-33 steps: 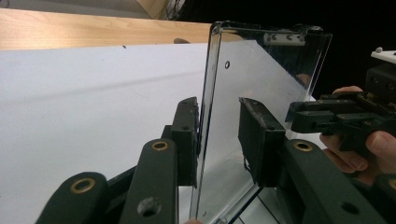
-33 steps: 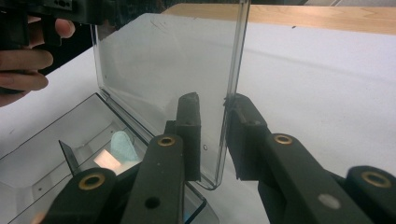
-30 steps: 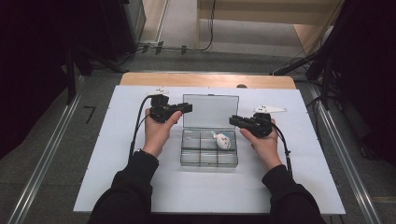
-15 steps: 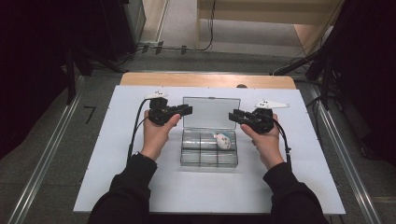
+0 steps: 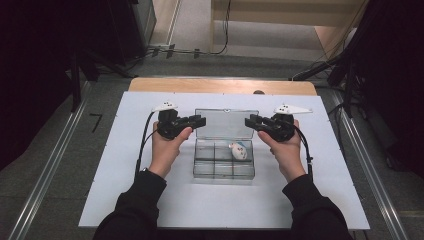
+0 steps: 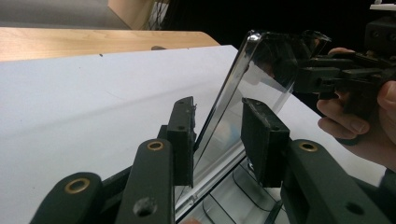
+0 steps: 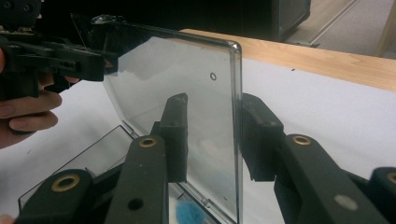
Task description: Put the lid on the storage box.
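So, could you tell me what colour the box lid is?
Clear, colourless lid; right gripper view.

The box (image 5: 223,165) is clear, colourless plastic, and its raised lid (image 5: 226,123) is equally see-through with a faint grey tint. A white item with small dark marks (image 5: 238,151) lies in one compartment; a blue patch (image 7: 188,214) shows low in the right gripper view. Both claws are black, the left claw (image 5: 199,121) and the right claw (image 5: 251,122), with brass-coloured rivets. The desk (image 5: 125,165) is white, edged by pale wood.
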### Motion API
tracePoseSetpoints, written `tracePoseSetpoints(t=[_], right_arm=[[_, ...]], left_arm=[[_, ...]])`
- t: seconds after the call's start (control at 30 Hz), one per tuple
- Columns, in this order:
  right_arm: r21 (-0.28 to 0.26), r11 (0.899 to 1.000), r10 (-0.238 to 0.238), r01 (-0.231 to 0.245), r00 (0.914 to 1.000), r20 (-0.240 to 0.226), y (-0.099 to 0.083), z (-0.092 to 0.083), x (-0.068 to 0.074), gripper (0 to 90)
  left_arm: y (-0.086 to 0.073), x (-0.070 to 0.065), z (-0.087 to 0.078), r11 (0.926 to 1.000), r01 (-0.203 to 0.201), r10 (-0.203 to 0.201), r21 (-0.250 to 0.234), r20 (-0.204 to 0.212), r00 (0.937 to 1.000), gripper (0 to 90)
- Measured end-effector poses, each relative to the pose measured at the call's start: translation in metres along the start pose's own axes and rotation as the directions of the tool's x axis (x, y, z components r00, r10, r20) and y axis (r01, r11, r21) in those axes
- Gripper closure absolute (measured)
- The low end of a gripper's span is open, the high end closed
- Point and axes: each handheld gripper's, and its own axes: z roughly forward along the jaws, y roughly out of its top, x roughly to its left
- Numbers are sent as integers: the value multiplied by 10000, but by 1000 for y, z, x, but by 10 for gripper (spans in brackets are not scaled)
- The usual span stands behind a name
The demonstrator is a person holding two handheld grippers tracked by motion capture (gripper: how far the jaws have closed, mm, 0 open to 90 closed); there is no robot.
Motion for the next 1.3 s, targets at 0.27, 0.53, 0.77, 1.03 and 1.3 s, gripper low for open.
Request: tracePoseSetpoints(t=[0.27, 0.53, 0.77, 1.03, 1.3], right_arm=[[14, 9999, -162, 162, 9999, -50, -3, -5, 6, 623], [-116, 9997, -225, 224, 9997, -82, -8, -10, 11, 611], [-164, 9992, -359, 358, 9994, -33, -11, -12, 15, 600], [-160, 9995, -290, 289, 9996, -19, -13, -14, 19, 584], [-226, 9993, -303, 301, 9995, -51, -16, -16, 22, 571]], left_arm=[[-2, -4, -4, 9999, -118, 118, 87, 36, 9999, 630], [-7, -8, -7, 9996, -262, 261, 106, 104, 9996, 614], [-10, -9, -10, 9991, -386, 384, 171, 114, 9992, 606], [-16, -7, -14, 9981, -381, 394, 479, -258, 9989, 485], [-25, -7, -24, 9976, -86, 129, 685, -620, 9980, 505]])
